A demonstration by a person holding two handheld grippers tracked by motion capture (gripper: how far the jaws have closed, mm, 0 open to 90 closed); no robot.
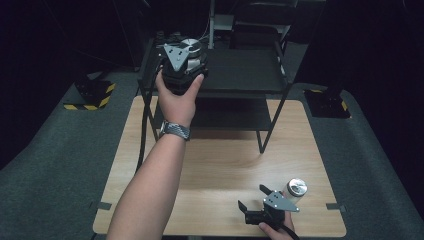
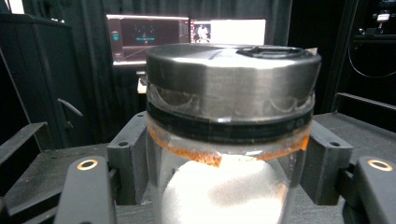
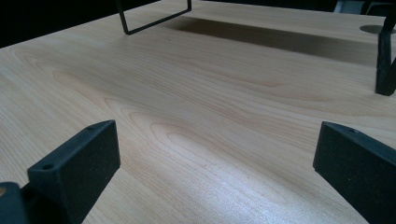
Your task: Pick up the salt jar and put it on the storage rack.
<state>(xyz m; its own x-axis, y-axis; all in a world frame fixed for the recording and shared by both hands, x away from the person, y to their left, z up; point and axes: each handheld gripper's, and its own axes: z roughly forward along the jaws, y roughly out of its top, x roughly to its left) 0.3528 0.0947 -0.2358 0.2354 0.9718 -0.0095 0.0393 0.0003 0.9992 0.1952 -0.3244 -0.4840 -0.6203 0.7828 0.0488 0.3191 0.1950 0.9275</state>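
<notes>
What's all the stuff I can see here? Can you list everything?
jar: one, clear glass with silver lid and pale contents, clamped in left gripper above the shelf rack
second jar: one, silver lid, on the table near its right front corner
shelf rack: one, black, at the table's far side
table: one, light wood
wristwatch: one, dark band, on left wrist
left gripper: one, black, shut on jar
right gripper: one, black, open, low over table

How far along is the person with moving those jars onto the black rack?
One jar is clamped in the left gripper, up at the rack's top shelf, apparently not yet let go. A second jar waits on the table beside the open, empty right gripper.
</notes>
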